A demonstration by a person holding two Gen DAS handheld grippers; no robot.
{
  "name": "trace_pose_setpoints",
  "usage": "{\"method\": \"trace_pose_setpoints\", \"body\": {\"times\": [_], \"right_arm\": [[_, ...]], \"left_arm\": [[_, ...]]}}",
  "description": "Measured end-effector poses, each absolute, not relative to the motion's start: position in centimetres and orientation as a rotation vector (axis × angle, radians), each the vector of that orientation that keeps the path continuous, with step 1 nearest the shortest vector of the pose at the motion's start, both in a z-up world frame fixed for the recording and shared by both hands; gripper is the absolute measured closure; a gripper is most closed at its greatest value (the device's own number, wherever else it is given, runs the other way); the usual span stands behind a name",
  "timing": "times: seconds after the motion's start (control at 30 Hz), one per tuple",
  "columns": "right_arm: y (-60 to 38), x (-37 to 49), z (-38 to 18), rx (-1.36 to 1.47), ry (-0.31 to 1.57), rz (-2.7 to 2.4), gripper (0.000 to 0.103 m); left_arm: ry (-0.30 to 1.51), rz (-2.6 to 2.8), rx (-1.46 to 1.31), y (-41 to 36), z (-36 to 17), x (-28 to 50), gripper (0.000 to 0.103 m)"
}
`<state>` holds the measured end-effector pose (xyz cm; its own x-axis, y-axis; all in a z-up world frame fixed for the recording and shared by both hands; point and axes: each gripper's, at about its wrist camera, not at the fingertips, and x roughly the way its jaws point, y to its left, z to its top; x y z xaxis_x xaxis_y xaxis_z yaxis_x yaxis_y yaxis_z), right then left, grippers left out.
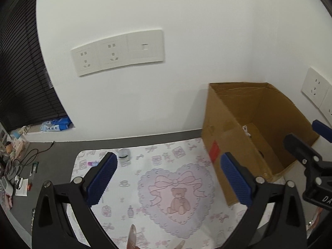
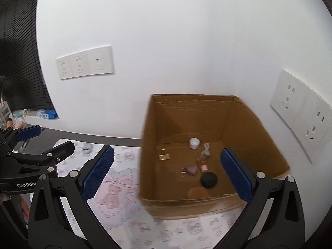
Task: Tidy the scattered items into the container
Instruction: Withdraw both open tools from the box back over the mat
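Two sets of my knurled blue fingers [image 1: 235,178] spread wide and empty, corrugated cardboard box [image 2: 244,128] at the worktop's [image 1: 54,161] far right corner, "GenRobo" on the left gripper [image 2: 46,138].

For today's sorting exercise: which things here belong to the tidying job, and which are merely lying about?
Job:
box
small jar and pink-capped item, both on the mat
items already boxed: white pot, black ball, heart
left tongs, right tongs, both open

Lying about:
wall sockets
desk clutter
blinds
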<state>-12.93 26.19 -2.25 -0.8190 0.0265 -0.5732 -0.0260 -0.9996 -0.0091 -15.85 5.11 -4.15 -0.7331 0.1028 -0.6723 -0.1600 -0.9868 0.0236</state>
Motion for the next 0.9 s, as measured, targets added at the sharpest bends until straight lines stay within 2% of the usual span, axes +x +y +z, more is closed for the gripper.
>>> {"method": "trace_pose_setpoints", "body": {"times": [0.43,0.9], "right_arm": [[14.9,-13.9,-2.2,-0.949,-0.054,3.032,0.000],[5.5,-16.1,-5.3,-1.012,-0.119,3.071,0.000]], "left_arm": [[0.101,2.854,-1.078,-6.3,-4.2,-15.5,0.003],[0.052,2.876,-1.165,-15.4,-7.7,-16.8,0.003]]}}
